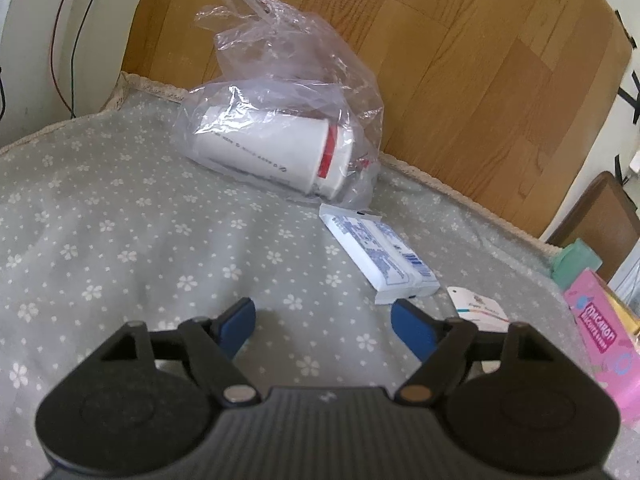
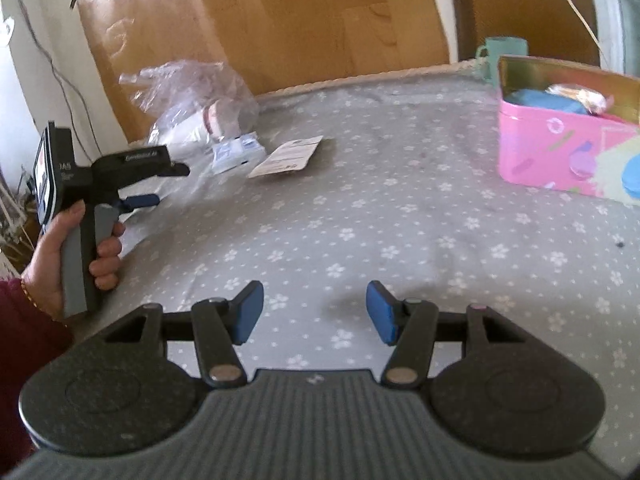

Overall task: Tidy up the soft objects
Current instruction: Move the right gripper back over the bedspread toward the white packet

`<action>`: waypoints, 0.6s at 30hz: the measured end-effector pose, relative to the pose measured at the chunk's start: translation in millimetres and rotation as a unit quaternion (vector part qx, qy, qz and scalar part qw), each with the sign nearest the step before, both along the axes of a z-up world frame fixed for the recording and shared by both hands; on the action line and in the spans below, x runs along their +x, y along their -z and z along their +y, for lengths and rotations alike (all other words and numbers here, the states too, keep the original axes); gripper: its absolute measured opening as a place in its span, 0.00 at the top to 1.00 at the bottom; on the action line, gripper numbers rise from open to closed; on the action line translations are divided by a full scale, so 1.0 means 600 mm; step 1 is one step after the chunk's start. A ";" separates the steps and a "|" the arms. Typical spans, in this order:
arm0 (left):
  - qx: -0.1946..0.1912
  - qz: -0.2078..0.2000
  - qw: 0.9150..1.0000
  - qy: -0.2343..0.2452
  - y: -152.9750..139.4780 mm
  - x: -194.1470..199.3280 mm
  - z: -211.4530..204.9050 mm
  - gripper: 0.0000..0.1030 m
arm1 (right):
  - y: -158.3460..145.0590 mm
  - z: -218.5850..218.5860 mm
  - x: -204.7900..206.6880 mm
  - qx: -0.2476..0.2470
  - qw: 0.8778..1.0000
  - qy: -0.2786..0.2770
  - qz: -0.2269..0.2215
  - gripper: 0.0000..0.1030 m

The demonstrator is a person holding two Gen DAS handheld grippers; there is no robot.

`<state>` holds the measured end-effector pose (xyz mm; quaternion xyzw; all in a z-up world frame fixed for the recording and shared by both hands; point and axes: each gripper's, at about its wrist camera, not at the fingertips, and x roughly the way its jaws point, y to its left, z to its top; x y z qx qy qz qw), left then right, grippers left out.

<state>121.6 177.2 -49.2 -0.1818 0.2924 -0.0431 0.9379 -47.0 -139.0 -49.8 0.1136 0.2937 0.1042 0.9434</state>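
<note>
A clear plastic bag (image 1: 288, 80) with a white paper cup (image 1: 272, 156) inside lies at the far side of the grey flowered tablecloth (image 1: 120, 240). A white tissue pack (image 1: 380, 256) lies just ahead and right of my left gripper (image 1: 324, 324), which is open and empty over the cloth. My right gripper (image 2: 316, 312) is open and empty above the cloth. The bag (image 2: 192, 96), the tissue pack (image 2: 236, 152) and the left gripper (image 2: 148, 184) show at the left of the right wrist view.
A paper tag (image 2: 288, 156) lies beside the tissue pack. An open pink tin box (image 2: 560, 148) holding a blue item stands at the right, with a teal mug (image 2: 500, 52) behind it. Brown boards (image 1: 460, 60) lean behind the table. Cables hang at left.
</note>
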 end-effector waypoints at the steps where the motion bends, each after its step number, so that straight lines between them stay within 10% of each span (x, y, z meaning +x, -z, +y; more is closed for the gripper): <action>1: 0.000 0.000 1.000 0.001 0.000 0.001 0.000 0.25 | -0.002 0.004 0.001 -0.004 1.000 -0.003 -0.001 0.42; 18: 0.001 0.002 1.000 0.008 -0.002 0.000 0.000 0.23 | -0.002 0.025 0.000 -0.017 1.000 0.008 0.003 0.42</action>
